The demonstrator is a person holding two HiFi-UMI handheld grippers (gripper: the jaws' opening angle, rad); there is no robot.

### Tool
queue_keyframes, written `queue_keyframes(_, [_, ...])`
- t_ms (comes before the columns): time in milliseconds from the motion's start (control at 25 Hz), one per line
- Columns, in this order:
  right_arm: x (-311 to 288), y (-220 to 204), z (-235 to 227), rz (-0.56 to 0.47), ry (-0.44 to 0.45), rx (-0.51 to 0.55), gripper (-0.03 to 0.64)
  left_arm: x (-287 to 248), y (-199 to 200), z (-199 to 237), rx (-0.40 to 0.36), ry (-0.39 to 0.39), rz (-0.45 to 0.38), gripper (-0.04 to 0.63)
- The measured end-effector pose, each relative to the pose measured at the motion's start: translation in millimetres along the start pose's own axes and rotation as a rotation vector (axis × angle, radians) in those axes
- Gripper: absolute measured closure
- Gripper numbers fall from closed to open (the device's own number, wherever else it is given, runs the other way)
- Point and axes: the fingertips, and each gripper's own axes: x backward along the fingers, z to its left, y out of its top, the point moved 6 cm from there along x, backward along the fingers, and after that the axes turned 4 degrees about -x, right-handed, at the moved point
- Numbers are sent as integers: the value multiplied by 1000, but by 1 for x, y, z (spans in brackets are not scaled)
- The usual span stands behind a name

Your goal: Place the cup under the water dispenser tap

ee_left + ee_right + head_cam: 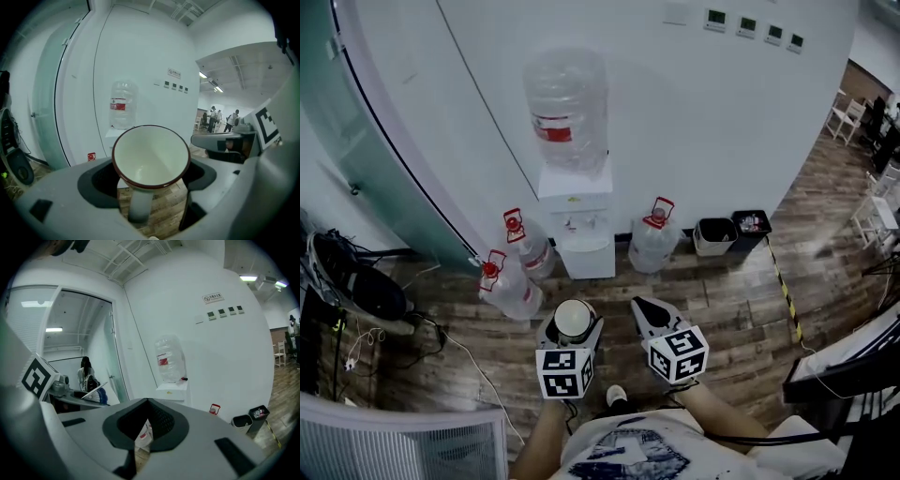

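The left claw (pixel 151 174) is closed on the cup (pixel 151 154). Its two jaws press the cup's sides, and the handle points back toward the claw's body. This grip probably leaves the bottom of the cup free, so it can be set down flat. The cup is white inside with a dark red rim, and it is empty; no liquid shows at its bottom. In the head view the cup's mouth faces up, which suits receiving water later.

The right claw (pixel 147 401) has its jaws brought together and holds nothing. It hangs just beside the left one, probably as a spare, because one claw is enough for the cup.

The cup is in the air above the wooden floor (pixel 741 309), in front of the person and well apart from the water dispenser (pixel 575 220). The dispenser stands on the floor against the curved white wall. The taps (pixel 578 225) are small here; the white ledge below them seems to be the target place. The task therefore looks to be at the carrying step.

A large clear bottle (pixel 567 108) sits upside down on the dispenser; its water level cannot be told. Three spare bottles (pixel 511 286) with red caps stand on the floor at both sides. Two bins (pixel 714 234) stand along the wall to the right; the darker one holds some rubbish.
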Motion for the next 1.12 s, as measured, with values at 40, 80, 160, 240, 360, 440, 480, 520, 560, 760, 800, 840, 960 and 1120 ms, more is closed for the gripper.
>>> queue_keyframes(40, [-7,2,-1,-3,-8,-1,595,-6,2,6,-4,-7,1,167])
queue_keyframes(80, [-13,4,-2,-5,-15,-2,595,-11,4,11,-7,-15,2,167])
queue_keyframes(160, [-23,5,-4,-4,-29,-5,595,-21,5,20,-8,-25,6,167])
queue_keyframes(240, [-31,5,-7,4,-39,-8,597,-30,6,26,-4,-34,13,167])
queue_keyframes(360, [-43,8,-14,14,-46,-17,597,-44,9,34,1,-45,24,167])
queue_keyframes(440, [-51,10,-20,17,-48,-27,597,-55,12,38,2,-50,29,167])
queue_keyframes(480, [-55,10,-24,20,-50,-30,597,-61,13,39,3,-52,32,167])
queue_keyframes(520, [-59,10,-28,24,-53,-33,597,-67,14,41,3,-53,35,167])
queue_keyframes(560, [-64,9,-32,28,-54,-36,595,-74,15,43,4,-55,37,167])
queue_keyframes(760, [-105,11,-58,42,-44,-43,597,-113,24,56,10,-58,43,167])
queue_keyframes(800, [-114,14,-64,42,-42,-45,597,-121,25,59,9,-57,48,167])
queue_keyframes(840, [-123,16,-70,42,-40,-45,597,-130,27,61,8,-56,53,167])
queue_keyframes(960, [-147,24,-90,50,-34,-41,597,-160,31,70,13,-47,75,167])
queue_keyframes(1120, [-183,25,-124,72,-33,-56,597,-204,36,83,25,-44,93,167])
